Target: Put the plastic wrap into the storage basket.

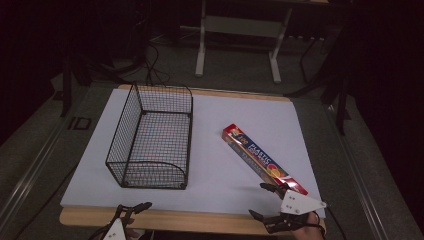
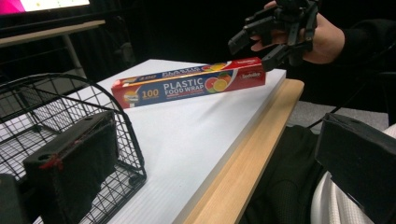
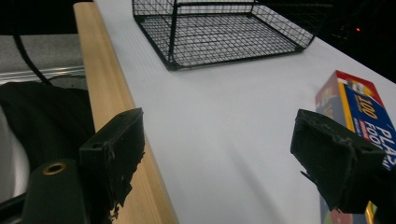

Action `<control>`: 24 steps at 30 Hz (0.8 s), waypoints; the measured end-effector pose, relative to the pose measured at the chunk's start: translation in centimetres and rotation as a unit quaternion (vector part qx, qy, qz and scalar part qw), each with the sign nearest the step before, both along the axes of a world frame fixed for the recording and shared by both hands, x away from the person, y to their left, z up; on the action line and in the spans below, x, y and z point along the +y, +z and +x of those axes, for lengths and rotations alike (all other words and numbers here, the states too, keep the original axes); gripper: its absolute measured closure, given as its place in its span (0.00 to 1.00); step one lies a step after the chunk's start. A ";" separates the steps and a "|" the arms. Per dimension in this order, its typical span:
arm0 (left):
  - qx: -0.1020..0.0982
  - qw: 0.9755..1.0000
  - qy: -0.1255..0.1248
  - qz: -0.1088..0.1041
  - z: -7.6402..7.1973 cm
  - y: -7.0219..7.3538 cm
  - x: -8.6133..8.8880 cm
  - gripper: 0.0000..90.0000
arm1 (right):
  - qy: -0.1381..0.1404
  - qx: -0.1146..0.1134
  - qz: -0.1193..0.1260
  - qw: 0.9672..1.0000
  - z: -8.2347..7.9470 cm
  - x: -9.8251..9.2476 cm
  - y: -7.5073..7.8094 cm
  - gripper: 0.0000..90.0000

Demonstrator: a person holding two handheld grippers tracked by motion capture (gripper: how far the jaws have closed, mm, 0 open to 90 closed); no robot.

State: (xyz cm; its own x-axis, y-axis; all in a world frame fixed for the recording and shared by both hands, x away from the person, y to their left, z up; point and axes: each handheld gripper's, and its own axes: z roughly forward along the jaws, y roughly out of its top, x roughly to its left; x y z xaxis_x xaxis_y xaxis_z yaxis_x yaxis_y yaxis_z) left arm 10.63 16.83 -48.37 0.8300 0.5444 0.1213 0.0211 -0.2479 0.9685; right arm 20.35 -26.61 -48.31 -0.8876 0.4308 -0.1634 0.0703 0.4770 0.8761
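Lying just beside right gripper (image 1: 267,201): wrap box (image 1: 263,158)

Basket (image 1: 152,137): thin black wire mesh, metal. Plastic-wrap box (image 1: 264,159): glossy printed cardboard. Table (image 1: 165,219): pale wood edge, smooth; matt white ribbed sheet (image 1: 215,165) on top. Right gripper (image 3: 219,158): matt black pads, frayed rough at edges.

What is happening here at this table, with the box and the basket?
A person holds a claw in each hand at the near table edge. The right claw is open, its jaws apart, just beside the near end of the wrap box, not gripping it. The left claw waits open near the wire basket, which stands empty on the white board.
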 end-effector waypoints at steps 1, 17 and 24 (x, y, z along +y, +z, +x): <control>-0.001 1.000 0.000 0.000 0.0 0.0 -0.1 0.00 | 0.001 -0.002 -0.002 1.000 0.0 0.0 0.0 0.19; -0.006 1.000 -0.006 0.005 -0.2 0.0 -0.2 0.00 | -0.011 -0.024 -0.002 1.000 0.5 -0.5 2.2 0.14; -0.004 1.000 -0.008 0.006 -0.2 0.0 -0.2 0.00 | -0.066 -0.010 -0.013 0.998 1.8 -1.8 3.0 0.12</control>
State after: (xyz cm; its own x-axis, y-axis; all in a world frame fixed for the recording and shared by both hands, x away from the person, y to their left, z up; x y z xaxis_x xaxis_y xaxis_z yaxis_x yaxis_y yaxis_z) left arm 10.45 16.65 -48.35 0.8375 0.5296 0.1345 0.0088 -0.2591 0.9658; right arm 22.14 -28.42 -45.29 -0.8195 0.5393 -0.1939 0.1165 0.4881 0.8650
